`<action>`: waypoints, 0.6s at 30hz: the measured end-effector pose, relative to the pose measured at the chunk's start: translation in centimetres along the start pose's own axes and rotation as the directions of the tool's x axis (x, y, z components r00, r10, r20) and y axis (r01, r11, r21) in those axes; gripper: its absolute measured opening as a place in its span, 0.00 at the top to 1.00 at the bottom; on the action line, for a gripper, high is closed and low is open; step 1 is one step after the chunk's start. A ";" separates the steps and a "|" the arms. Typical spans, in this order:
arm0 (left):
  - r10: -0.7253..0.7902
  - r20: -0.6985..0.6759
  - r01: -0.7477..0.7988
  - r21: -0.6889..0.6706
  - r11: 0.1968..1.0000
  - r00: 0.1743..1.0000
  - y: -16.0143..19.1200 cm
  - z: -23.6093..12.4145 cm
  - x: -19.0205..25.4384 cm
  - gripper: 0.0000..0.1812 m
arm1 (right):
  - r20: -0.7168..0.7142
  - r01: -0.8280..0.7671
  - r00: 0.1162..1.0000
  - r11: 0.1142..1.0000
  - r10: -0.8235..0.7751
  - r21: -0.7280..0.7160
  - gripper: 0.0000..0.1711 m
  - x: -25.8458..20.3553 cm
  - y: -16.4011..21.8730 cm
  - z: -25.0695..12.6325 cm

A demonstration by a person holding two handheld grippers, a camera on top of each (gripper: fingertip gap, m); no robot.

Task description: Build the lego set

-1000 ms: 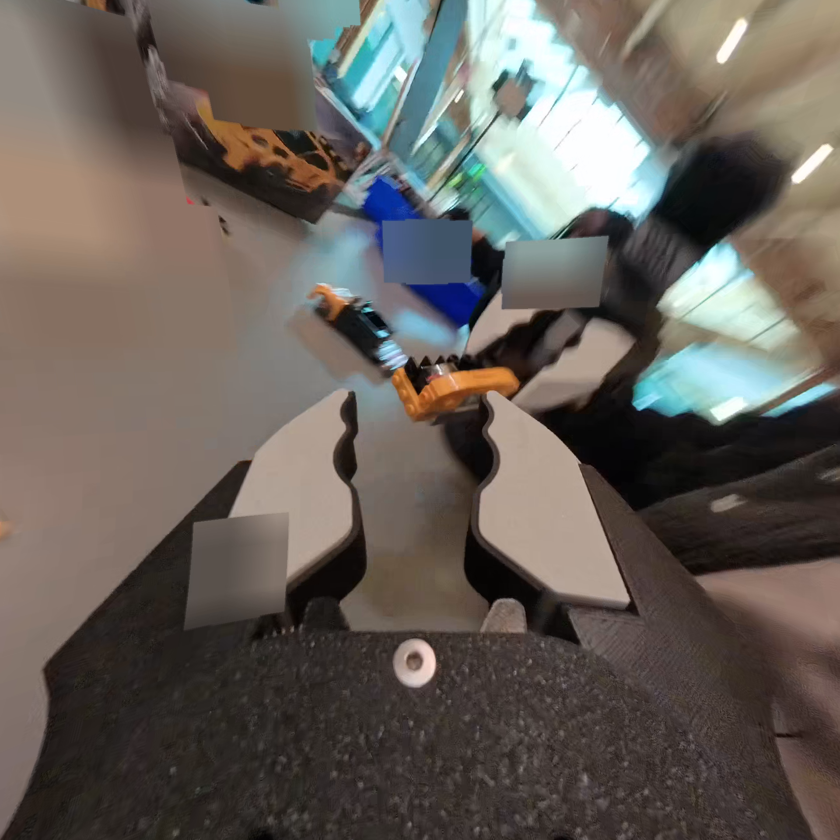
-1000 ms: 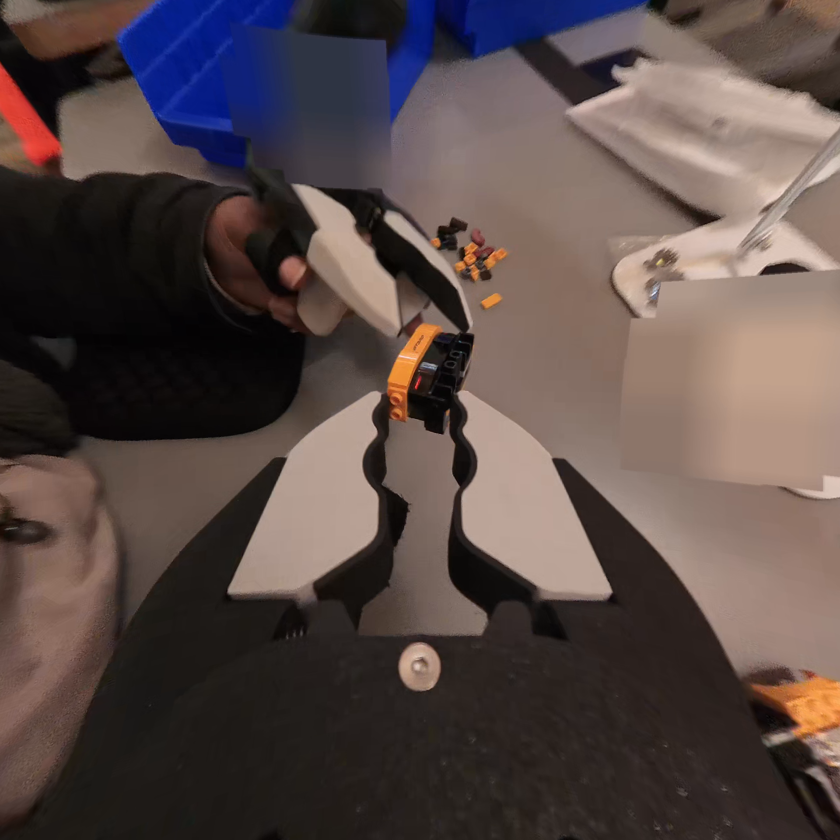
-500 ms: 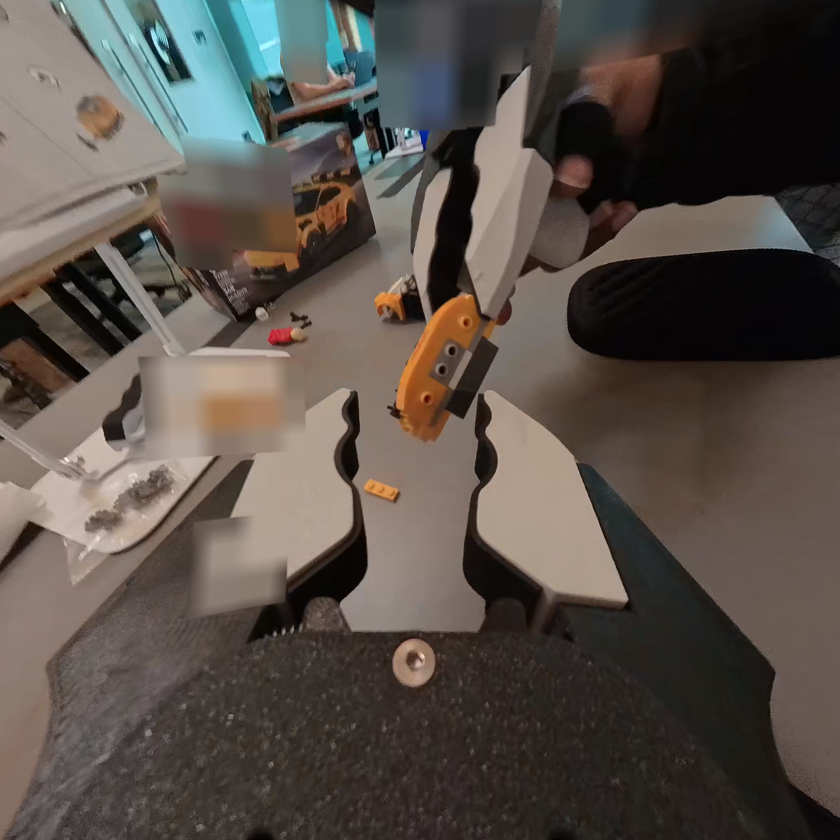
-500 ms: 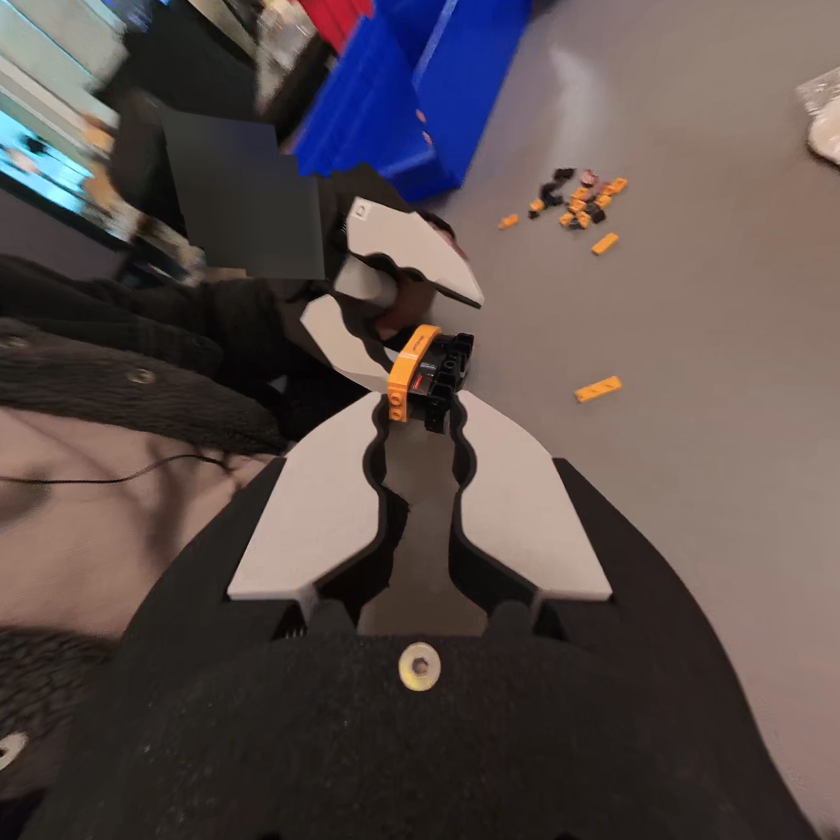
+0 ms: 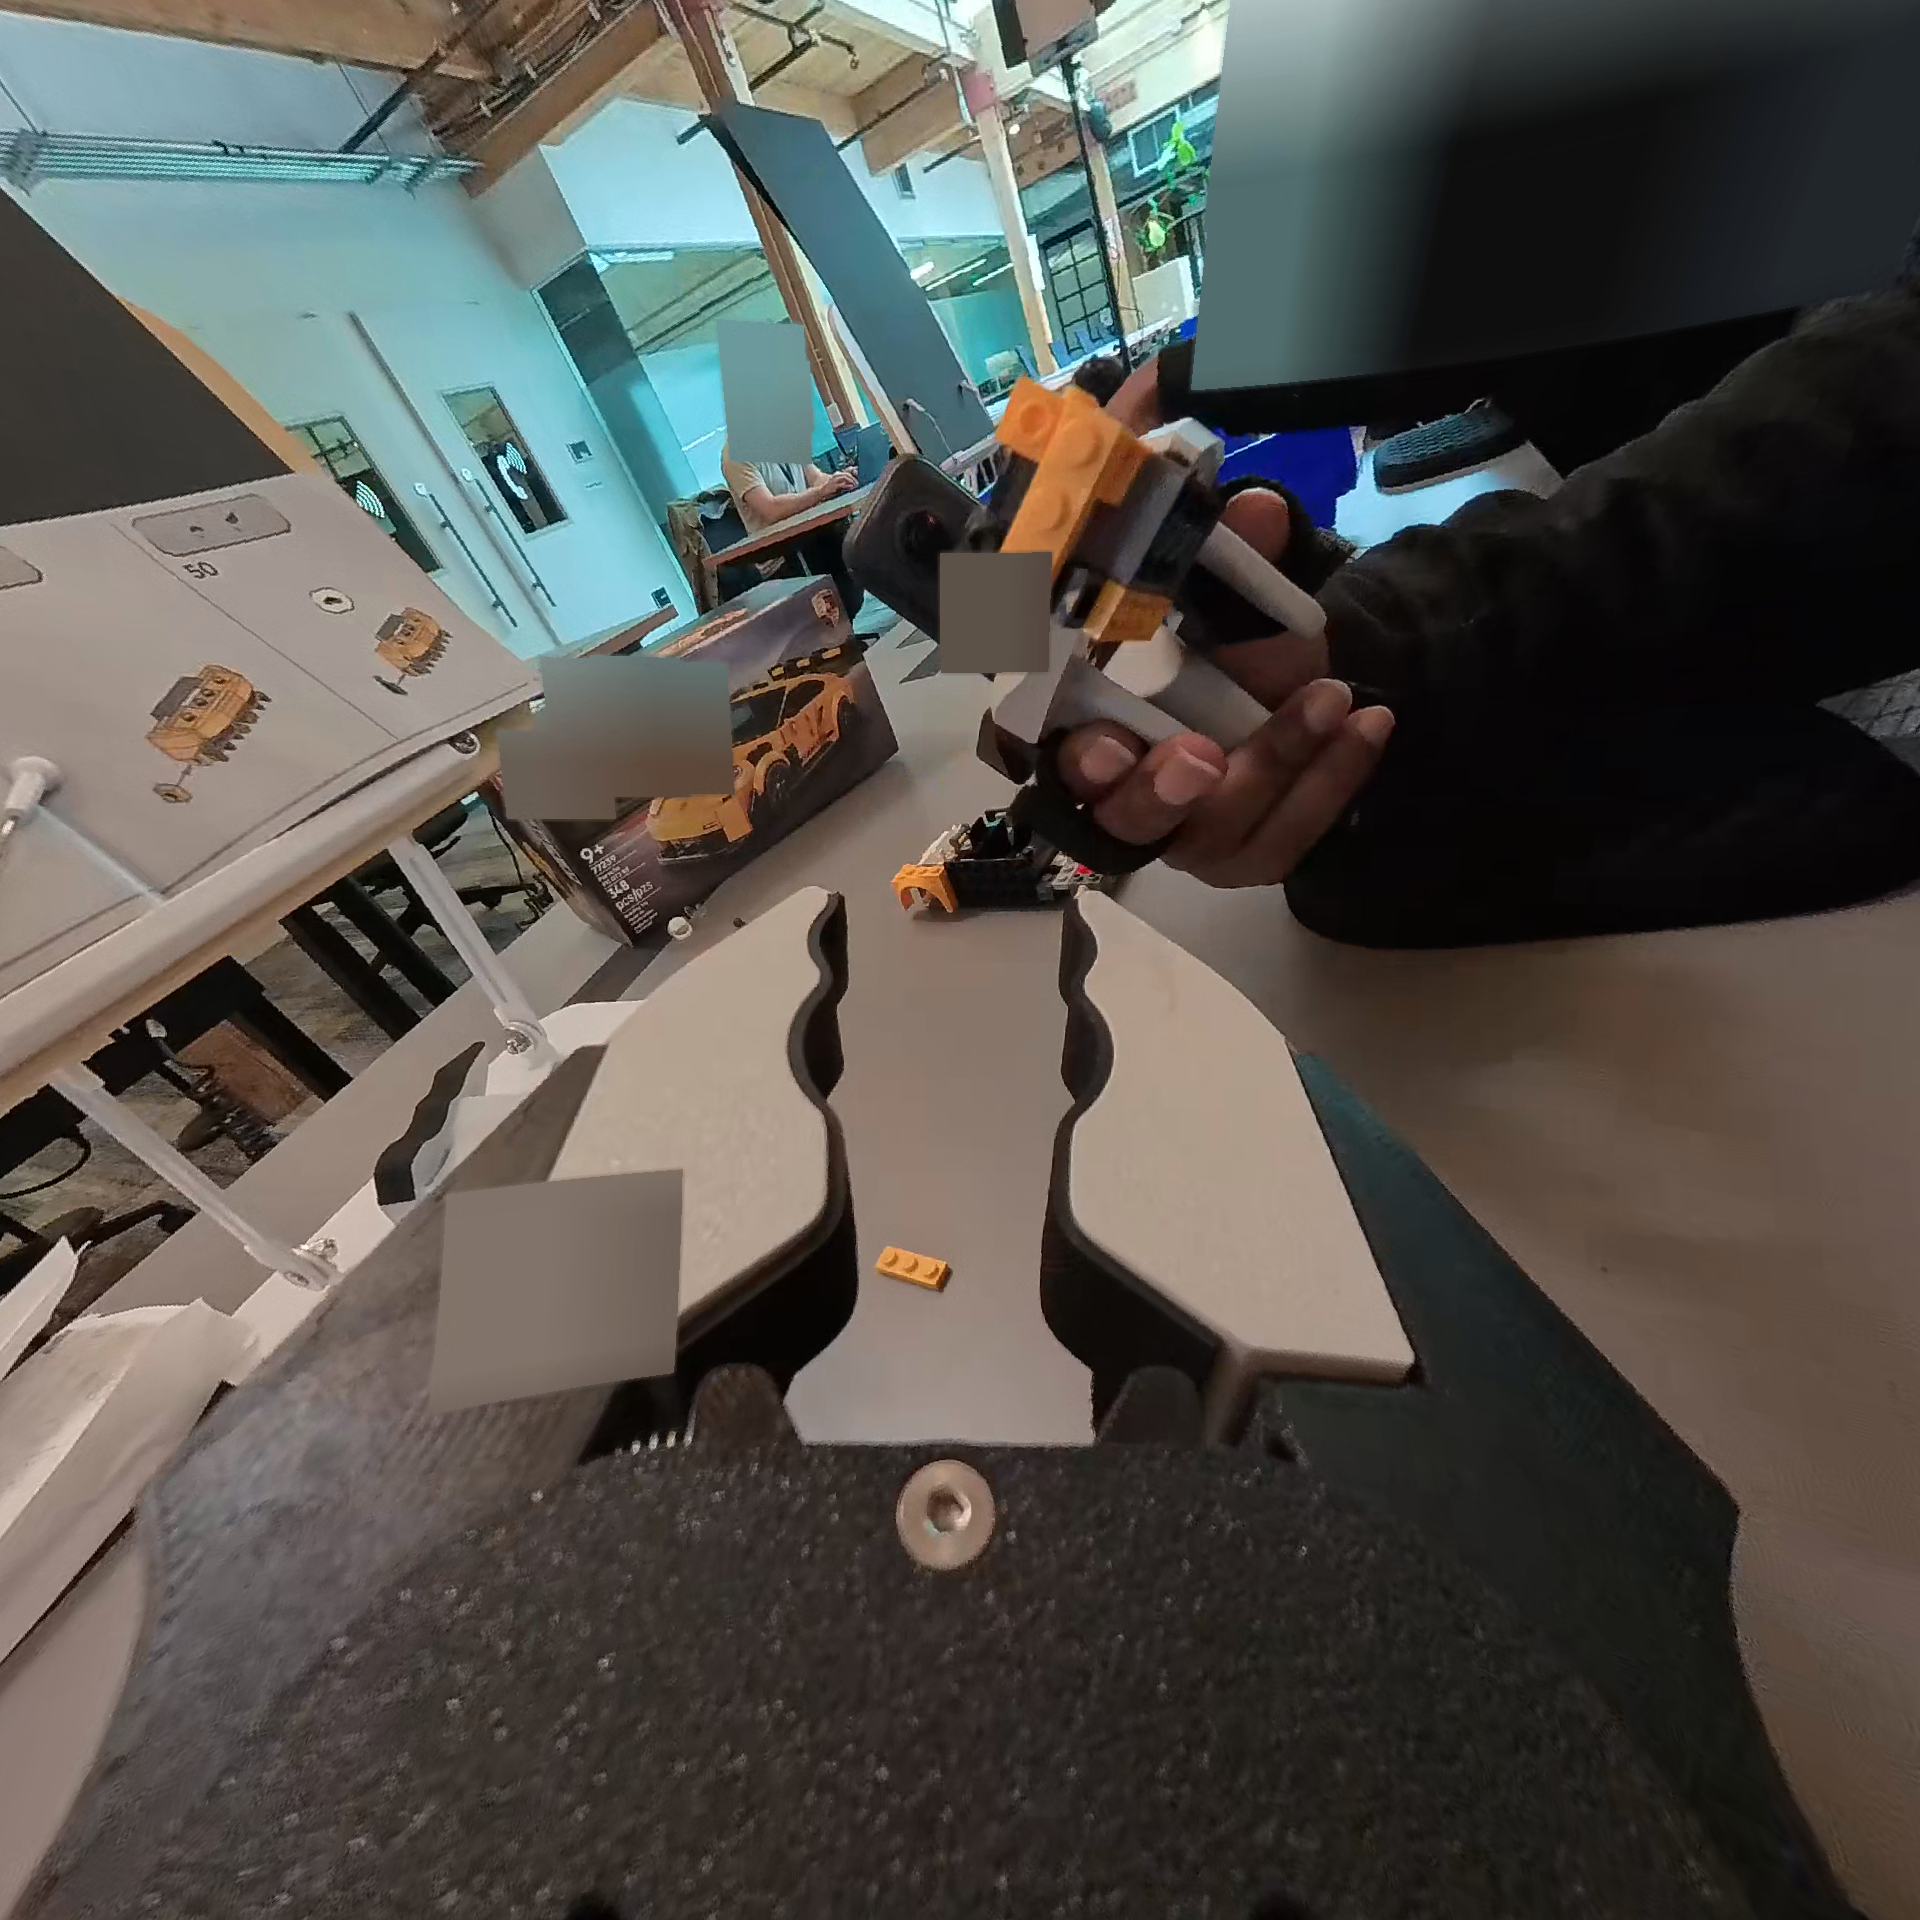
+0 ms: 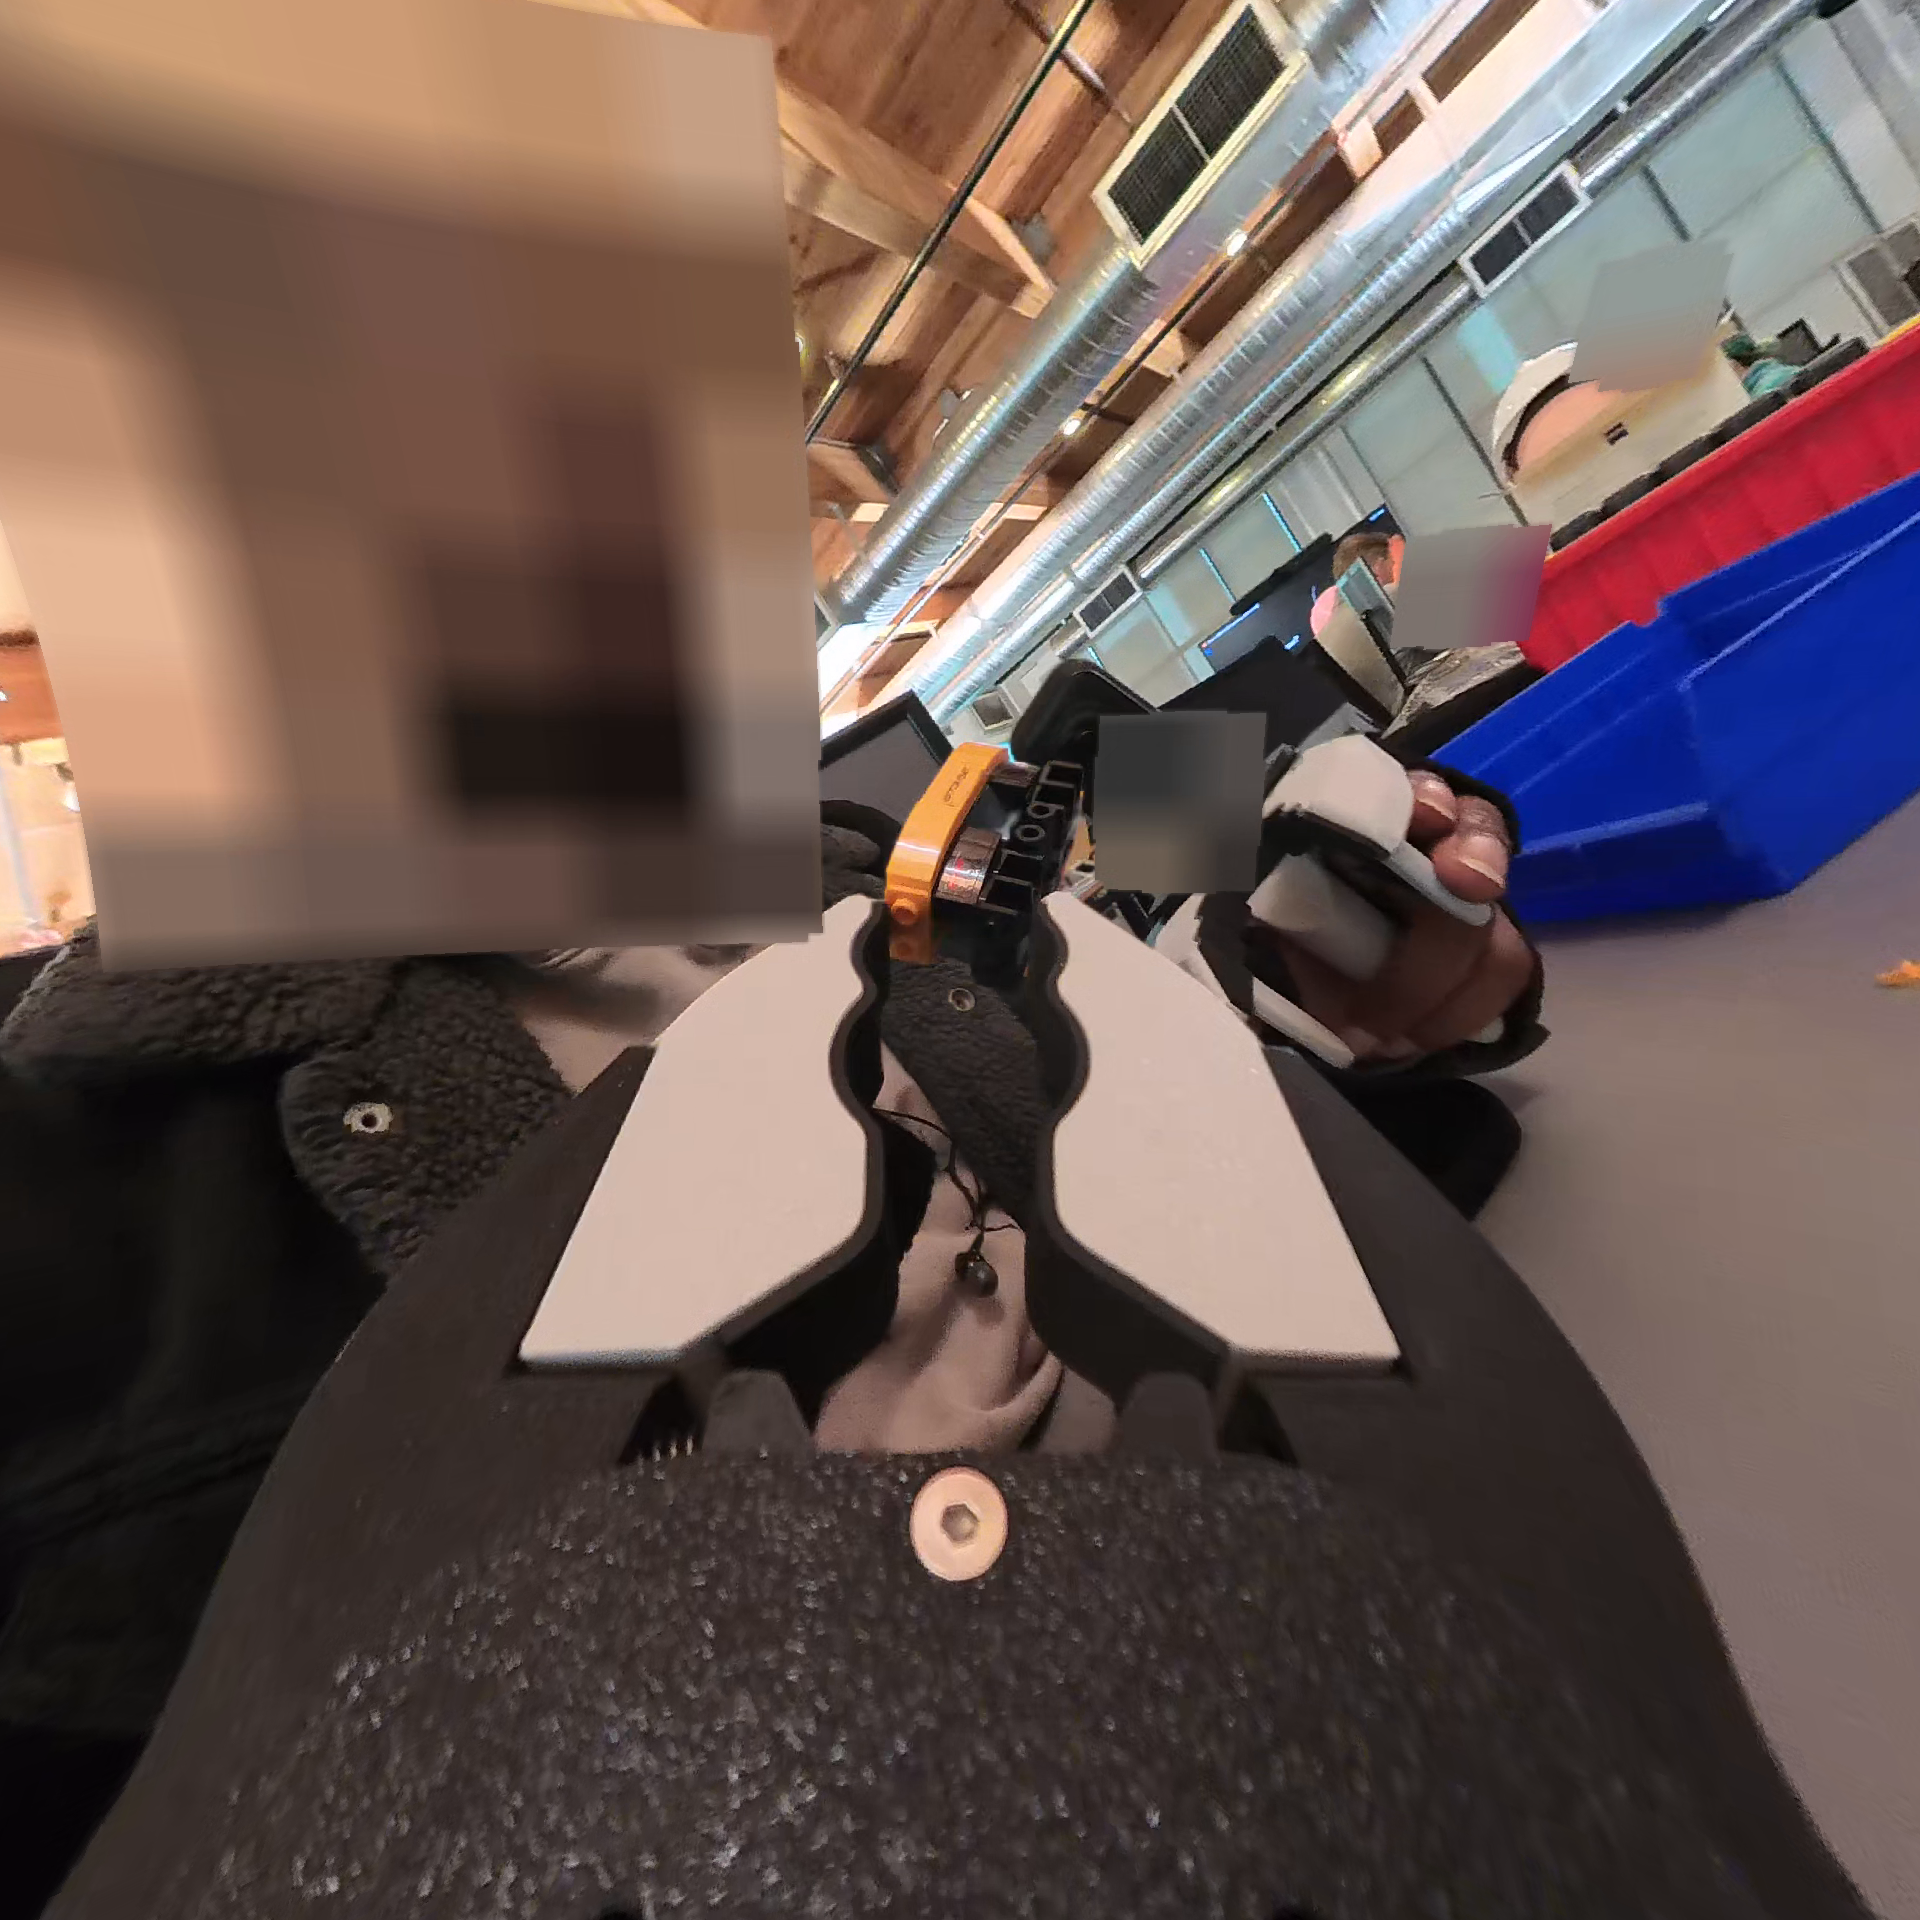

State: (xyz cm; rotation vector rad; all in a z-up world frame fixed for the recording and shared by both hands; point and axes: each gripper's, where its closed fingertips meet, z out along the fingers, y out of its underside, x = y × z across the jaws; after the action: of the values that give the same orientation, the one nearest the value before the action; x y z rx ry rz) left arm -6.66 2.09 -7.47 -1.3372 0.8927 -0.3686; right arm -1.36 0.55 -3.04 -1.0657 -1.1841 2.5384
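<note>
In the left wrist view the left gripper (image 5: pixel 951 914) hangs with its jaws apart and empty above the grey table (image 5: pixel 1507 1091), a small orange plate (image 5: pixel 913 1268) lying between its fingers and a partly built black-and-orange car chassis (image 5: pixel 987 878) at 12 o'clock. At 1 o'clock the right gripper (image 5: pixel 1101 499) is raised in a hand (image 5: pixel 1216 769). In the right wrist view the right gripper (image 6: pixel 956 914) is clamped on an orange-and-black lego assembly (image 6: pixel 971 847), with a blue bin (image 6: pixel 1714 748) at 2 o'clock.

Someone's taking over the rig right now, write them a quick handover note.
Right gripper: shut on the orange-and-black sub-assembly, held up off the table.
Left gripper: open, empty, low over the table.
On the table: a small orange plate between the left gripper's fingers, the partly built car chassis beyond, the set's box, the open instruction booklet.
Left: join the sub-assembly to the chassis; the build is unfinished.
</note>
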 end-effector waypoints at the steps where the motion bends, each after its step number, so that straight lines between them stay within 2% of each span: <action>1: -0.001 -0.001 0.001 -0.001 1.000 1.000 0.0 0.0 0.0 0.79 | 0.011 0.004 1.000 1.000 -0.004 0.000 0.85 -0.2 0.0 0.1; 6: 0.007 -0.008 -0.007 -0.010 1.000 1.000 0.3 0.1 0.2 0.79 | 0.002 0.021 1.000 1.000 -0.021 0.001 0.85 -0.1 -0.1 -0.1; 11: 0.015 -0.008 -0.015 -0.025 1.000 1.000 0.6 0.2 0.3 0.79 | -0.087 0.031 0.996 0.999 -0.035 -0.042 0.85 1.2 0.5 -0.4; 18: 0.011 -0.009 -0.012 -0.036 0.999 1.000 1.0 0.3 0.2 0.79 | -0.095 0.034 0.995 0.999 -0.037 -0.039 0.85 1.6 0.7 -0.7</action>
State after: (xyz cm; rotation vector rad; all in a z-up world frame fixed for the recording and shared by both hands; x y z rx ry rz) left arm -6.56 2.39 -8.52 -1.3639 0.9175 -0.3512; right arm -2.04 1.17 -4.68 -1.1496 -1.2189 2.4187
